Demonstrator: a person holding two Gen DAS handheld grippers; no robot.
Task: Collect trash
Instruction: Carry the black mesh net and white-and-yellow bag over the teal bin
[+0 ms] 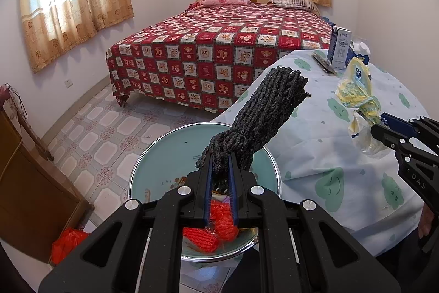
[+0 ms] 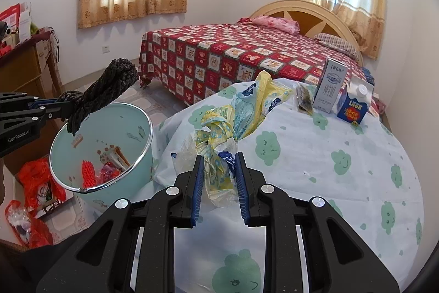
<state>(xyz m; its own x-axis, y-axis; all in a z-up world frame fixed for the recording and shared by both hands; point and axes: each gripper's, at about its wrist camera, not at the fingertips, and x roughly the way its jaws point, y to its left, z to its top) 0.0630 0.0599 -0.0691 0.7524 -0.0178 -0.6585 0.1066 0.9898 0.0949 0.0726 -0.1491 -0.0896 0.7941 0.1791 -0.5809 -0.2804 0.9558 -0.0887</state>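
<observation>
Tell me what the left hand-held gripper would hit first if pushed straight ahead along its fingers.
Probably the bin: the left hand-held gripper, shut on the rope bundle, points down into its open mouth. Depth is uncertain.

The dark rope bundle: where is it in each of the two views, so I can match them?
Left wrist view: dark rope bundle at centre, gripped by the left gripper, above the bin.
Right wrist view: dark rope bundle at upper left, over the bin.
Shared landmark: the bed.
</observation>
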